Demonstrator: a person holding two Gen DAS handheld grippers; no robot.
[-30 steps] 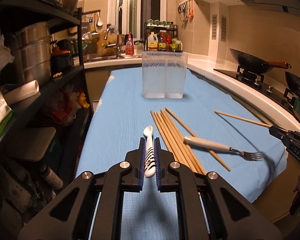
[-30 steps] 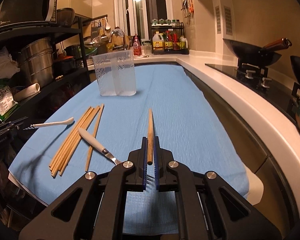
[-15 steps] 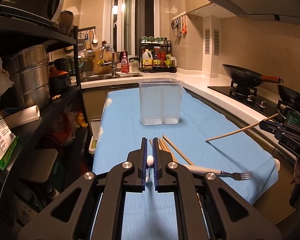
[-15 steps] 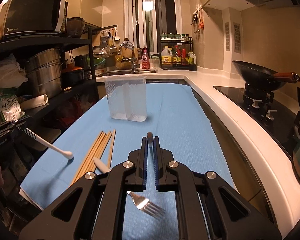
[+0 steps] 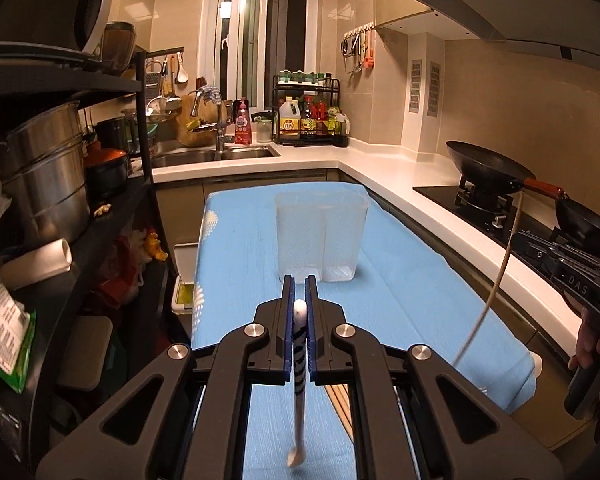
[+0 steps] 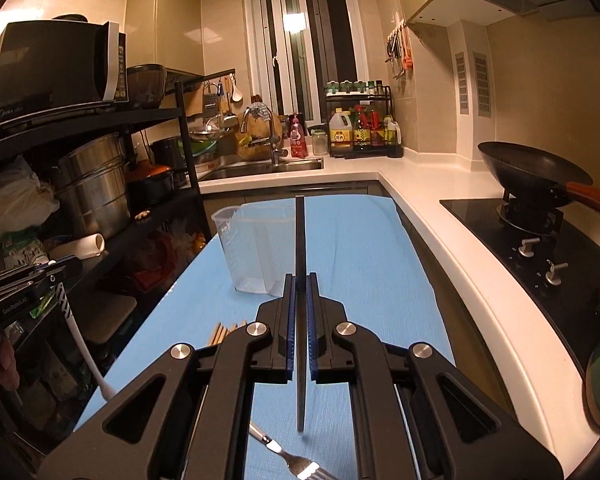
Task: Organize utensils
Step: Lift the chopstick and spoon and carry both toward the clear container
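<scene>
Container [image 5: 321, 236] stands ahead on cloth [image 5: 236, 248]; left jaws grasp spoon [image 5: 299, 354], right jaws chopstick [image 6: 300, 280].

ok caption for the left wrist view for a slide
Left gripper shut on a white spoon above the blue cloth, clear utensil holder ahead; right gripper holds a chopstick.

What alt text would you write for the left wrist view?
The left tool grips a white spoon hanging bowl-down above a blue cloth. Ahead stands an empty clear container. At right, the other tool holds one chopstick.
</scene>
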